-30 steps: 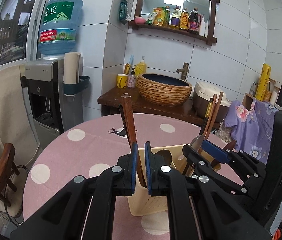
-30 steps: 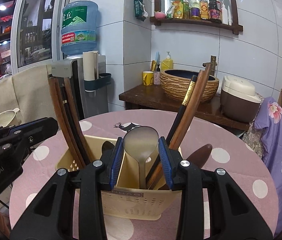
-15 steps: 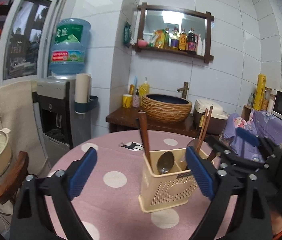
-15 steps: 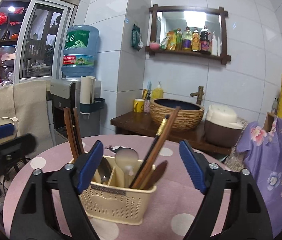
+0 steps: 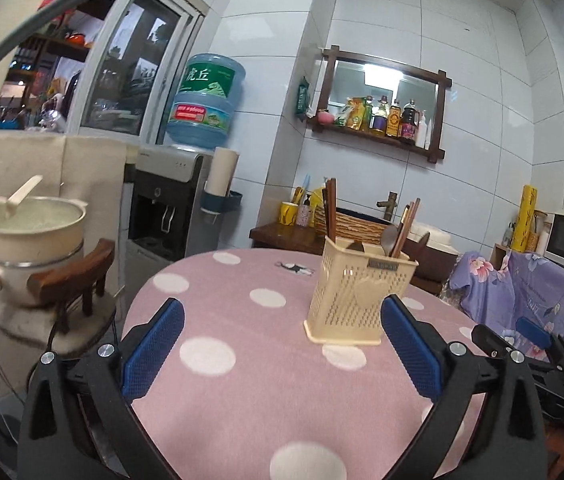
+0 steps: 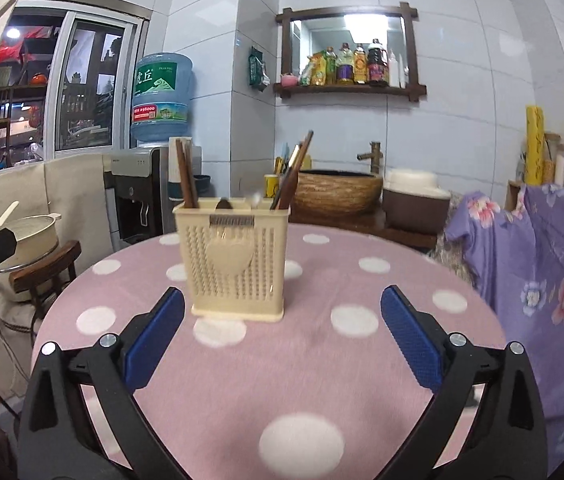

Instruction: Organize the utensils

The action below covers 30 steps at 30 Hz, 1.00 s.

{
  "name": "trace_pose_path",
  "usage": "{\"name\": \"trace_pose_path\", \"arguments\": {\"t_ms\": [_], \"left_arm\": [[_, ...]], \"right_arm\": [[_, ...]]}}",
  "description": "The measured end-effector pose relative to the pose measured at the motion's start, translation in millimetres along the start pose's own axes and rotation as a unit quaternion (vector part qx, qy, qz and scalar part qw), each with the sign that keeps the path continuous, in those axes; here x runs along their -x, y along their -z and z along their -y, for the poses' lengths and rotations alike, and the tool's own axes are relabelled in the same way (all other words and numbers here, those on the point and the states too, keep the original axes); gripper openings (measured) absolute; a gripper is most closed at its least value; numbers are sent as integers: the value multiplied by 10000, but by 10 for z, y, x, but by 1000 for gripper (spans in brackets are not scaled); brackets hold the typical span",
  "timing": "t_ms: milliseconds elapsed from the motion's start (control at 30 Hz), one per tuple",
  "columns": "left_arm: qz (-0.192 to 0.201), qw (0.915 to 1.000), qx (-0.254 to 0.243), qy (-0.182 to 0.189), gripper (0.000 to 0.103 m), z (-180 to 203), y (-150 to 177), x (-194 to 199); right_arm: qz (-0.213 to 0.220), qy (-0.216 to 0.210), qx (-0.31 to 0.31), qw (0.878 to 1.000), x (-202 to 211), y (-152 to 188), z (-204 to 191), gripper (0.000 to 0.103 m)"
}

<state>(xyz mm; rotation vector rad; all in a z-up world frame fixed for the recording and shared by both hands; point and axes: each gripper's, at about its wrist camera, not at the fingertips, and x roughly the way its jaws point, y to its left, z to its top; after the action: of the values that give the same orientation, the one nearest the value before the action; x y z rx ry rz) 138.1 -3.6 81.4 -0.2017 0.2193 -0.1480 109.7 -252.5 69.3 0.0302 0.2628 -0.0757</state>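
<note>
A cream perforated utensil holder (image 5: 358, 292) stands upright on the round pink polka-dot table (image 5: 241, 312); it also shows in the right wrist view (image 6: 233, 260). Brown chopsticks (image 5: 330, 210), more chopsticks (image 5: 406, 224) and spoons (image 5: 390, 236) stand in its compartments. My left gripper (image 5: 282, 344) is open and empty, well back from the holder, above the table. My right gripper (image 6: 282, 336) is open and empty, in front of the holder. The right gripper shows at the right edge of the left wrist view (image 5: 522, 336).
A water dispenser (image 5: 169, 208) with a blue bottle stands at the back left. A pot (image 5: 29, 236) sits on a wooden stool (image 5: 77, 280) left of the table. A wooden counter with a woven basin (image 6: 338, 192) is behind. Purple floral cloth (image 6: 542, 264) lies right.
Both grippers have opened, let go of the chopsticks and spoon, and pulled back and away from the holder. The utensils stay standing in the holder.
</note>
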Motion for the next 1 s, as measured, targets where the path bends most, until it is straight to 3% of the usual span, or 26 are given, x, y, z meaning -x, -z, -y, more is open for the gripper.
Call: {"name": "trace_pose_path", "arguments": {"t_ms": [133, 300, 467, 633, 1000], "left_arm": [[-90, 9996, 155, -198, 97, -50, 241, 301], [-163, 9994, 117, -275, 97, -64, 530, 690], [-258, 9987, 31, -447, 97, -61, 787, 919], [-260, 9988, -32, -420, 97, -76, 878, 1066], [-66, 9976, 98, -683, 97, -147, 947, 1270]], "right_arm": [[169, 521, -108, 9984, 449, 378, -92, 97], [-58, 366, -52, 9993, 892, 738, -153, 97], [-16, 774, 18, 9970, 1278, 1016, -222, 97], [-355, 497, -148, 9980, 1456, 1144, -234, 97], [-136, 553, -130, 9983, 1679, 1162, -252, 97]]}}
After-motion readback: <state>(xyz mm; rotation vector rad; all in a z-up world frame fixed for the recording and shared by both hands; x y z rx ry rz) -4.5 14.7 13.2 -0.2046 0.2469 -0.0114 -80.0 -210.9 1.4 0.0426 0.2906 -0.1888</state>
